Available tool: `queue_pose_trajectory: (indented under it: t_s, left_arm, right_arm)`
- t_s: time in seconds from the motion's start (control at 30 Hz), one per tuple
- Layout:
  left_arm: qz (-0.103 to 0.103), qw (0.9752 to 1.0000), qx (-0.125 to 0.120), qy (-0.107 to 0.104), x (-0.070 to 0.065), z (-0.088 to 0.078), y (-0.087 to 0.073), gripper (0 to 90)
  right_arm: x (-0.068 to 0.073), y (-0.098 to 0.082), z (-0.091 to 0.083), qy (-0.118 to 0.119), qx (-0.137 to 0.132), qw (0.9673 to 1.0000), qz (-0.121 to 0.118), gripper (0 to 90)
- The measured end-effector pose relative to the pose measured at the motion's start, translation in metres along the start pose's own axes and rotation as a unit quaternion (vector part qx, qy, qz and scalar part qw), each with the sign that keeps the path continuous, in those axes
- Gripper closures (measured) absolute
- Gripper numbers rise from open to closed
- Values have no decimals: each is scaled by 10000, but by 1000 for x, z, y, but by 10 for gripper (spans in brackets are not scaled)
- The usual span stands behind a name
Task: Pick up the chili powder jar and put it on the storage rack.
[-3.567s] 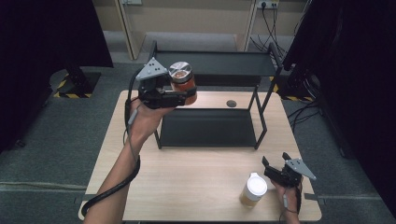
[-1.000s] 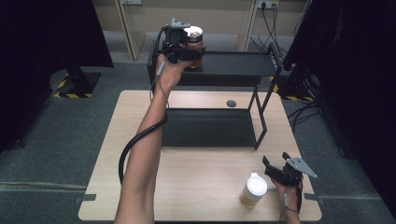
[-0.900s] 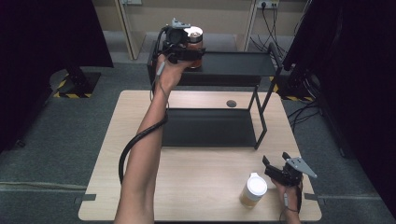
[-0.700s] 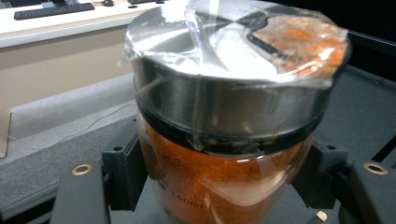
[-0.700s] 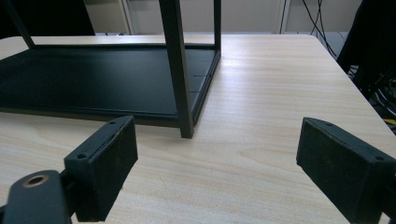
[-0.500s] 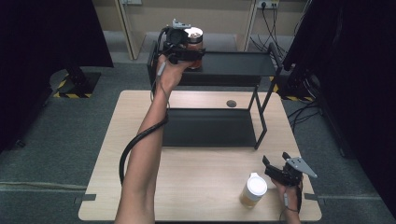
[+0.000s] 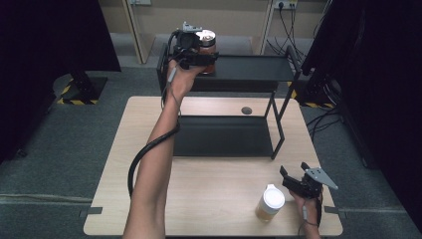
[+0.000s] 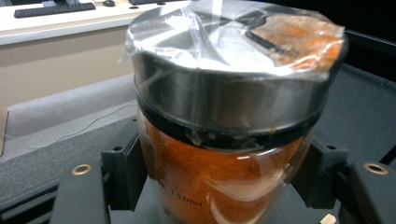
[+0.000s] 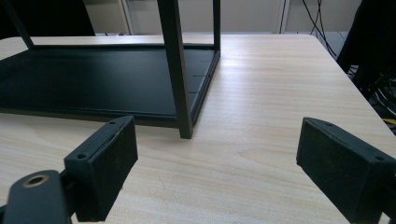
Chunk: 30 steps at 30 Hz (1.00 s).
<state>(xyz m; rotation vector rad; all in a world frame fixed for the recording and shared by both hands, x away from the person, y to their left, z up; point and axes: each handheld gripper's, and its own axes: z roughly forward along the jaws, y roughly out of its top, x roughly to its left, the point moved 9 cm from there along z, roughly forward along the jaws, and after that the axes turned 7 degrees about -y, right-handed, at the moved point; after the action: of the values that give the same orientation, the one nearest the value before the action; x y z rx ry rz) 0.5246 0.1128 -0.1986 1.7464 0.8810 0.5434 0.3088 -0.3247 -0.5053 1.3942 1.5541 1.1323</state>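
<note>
Spice jar (image 8: 224, 154) clamped in left gripper (image 7: 191, 50) over shelf (image 7: 249, 67); best lowered upright before release; right gripper (image 7: 298, 181) wide open, empty.

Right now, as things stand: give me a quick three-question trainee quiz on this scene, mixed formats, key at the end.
1. True or false: the left gripper is clamped on the jar of orange powder.
2. Where is that jar in the high view? A) on the table by the person's right hand B) at the top shelf of the black rack C) on the rack's bottom shelf
3. Fill in: the right gripper has its jaws ____, with nothing between them, and the white-lidded jar stands beside it.

Key: 1 true; 2 B; 3 open.
</note>
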Motion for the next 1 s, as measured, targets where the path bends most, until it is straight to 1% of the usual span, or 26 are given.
queue_pose_trajectory:
  t_s: [0.13,0.33,0.53,0.73,1.0]
  left_arm:
    - [8,10000,-69,11,0,0,-2,298]
    - [7,9999,-97,28,-1,0,-3,295]
    - [11,10000,-77,49,-2,0,-1,245]
    - [18,9999,-76,115,-2,-1,-3,201]
    - [47,9997,-122,187,-4,-6,-5,190]
  right_arm:
    - [0,0,0,0,-9,10000,-10,126]
    - [0,0,0,2,-8,10000,-4,126]
    - [0,0,0,3,7,10000,5,126]
    - [0,0,0,0,6,10000,-5,126]
    - [0,0,1,-1,12,10000,2,126]
